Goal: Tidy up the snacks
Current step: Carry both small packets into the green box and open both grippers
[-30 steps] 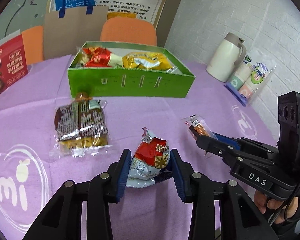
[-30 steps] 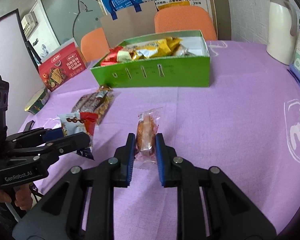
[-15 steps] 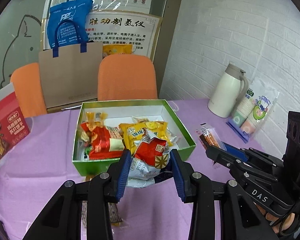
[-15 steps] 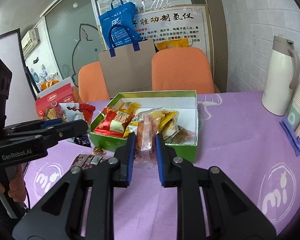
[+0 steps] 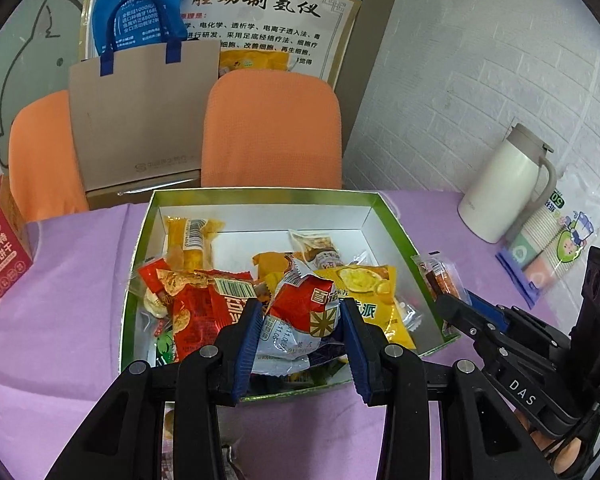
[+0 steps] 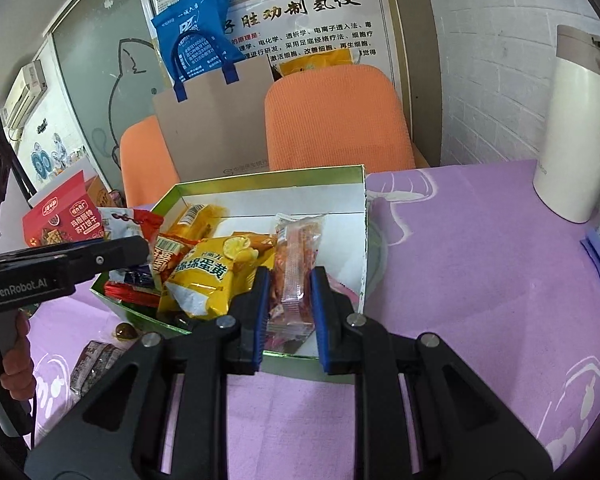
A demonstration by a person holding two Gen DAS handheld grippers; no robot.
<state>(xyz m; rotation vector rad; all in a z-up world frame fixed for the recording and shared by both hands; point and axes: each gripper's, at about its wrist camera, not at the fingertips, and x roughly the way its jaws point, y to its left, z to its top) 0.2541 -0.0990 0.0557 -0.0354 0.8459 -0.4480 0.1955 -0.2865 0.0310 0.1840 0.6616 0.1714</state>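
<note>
A green box with a white inside stands on the purple table and holds several snack packets. My left gripper is shut on a red and white snack packet, held above the box's near part. My right gripper is shut on a clear packet with an orange snack, over the box's near right corner. In the left wrist view the right gripper shows at the box's right wall with its packet. The left gripper shows at the left in the right wrist view.
A white jug and a sleeve of paper cups stand at the right. A red biscuit box is at the left. Brown wrapped snacks lie on the table before the box. Two orange chairs stand behind.
Both grippers lifted their packets off the table and carried them forward. They now hang over the green box, closer than half a second ago.
</note>
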